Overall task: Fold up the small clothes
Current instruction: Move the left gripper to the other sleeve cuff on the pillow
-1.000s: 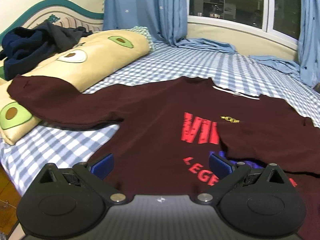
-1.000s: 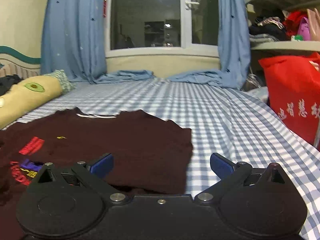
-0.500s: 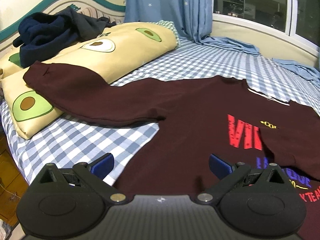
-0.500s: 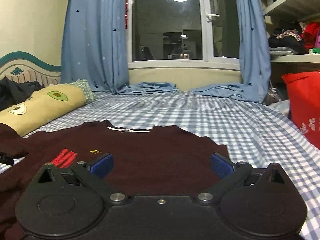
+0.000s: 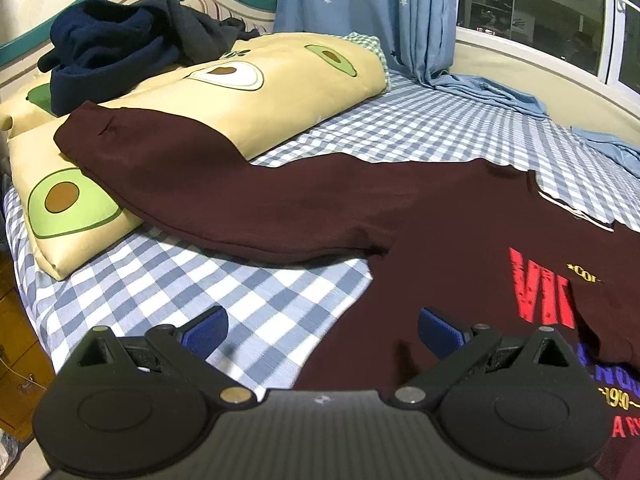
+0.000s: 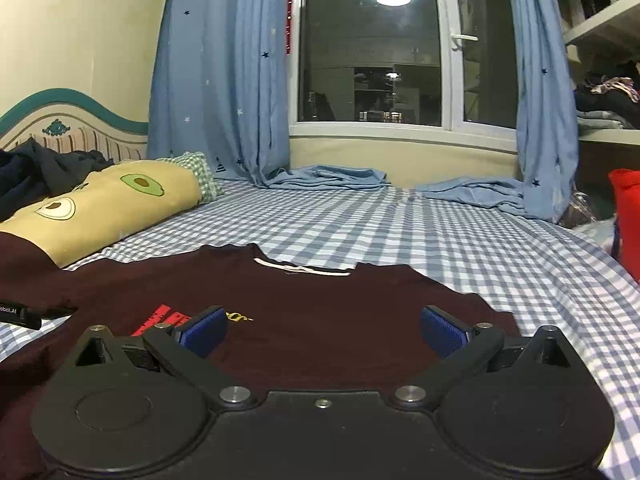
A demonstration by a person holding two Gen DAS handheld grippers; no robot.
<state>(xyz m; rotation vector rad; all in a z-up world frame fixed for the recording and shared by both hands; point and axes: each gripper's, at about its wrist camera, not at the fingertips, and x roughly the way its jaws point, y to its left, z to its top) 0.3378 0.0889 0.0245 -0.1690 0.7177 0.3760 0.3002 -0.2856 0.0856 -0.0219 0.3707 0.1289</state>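
Garment: a maroon sweatshirt (image 5: 420, 236) lies face up and mostly flat on the blue-check bed (image 5: 440, 128), collar toward the window.
Folded side: its right sleeve (image 5: 616, 316) is already laid across the chest, covering part of the red lettering.
Unfolded side: the left sleeve (image 5: 192, 184) stretches outward and climbs onto the avocado pillow (image 5: 256, 108), cuff resting on it.
Left tongs (image 5: 322, 330): released, blue pads wide apart and empty, hovering over the sweatshirt's left side edge where cloth meets sheet.
Right tongs (image 6: 324, 330): released as well, nothing between the pads, poised above the folded right half.
Risk, sleeve drag: the left sleeve lies partly raised on the pillow, so pulling it by the middle would probably leave the cuff trailing and bunch the fold.
Risk, double pinch: closing low on the edge could catch the sheet along with the cloth and lift both.
Risk, disturbed fold: a tug from the left may slide the whole body and shake loose the sleeve already laid over.
Risk, bed edge: the hem sits near the bed's near edge, so a pull toward the person could slip it off.
Left view only: the full outstretched sleeve, its cuff, and the dark clothes (image 5: 120, 48) heaped at the headboard.
Right view only: the neat right-hand fold line, the open bed beyond it, a red bag (image 6: 628, 216), and the tip of the other tool at far left.
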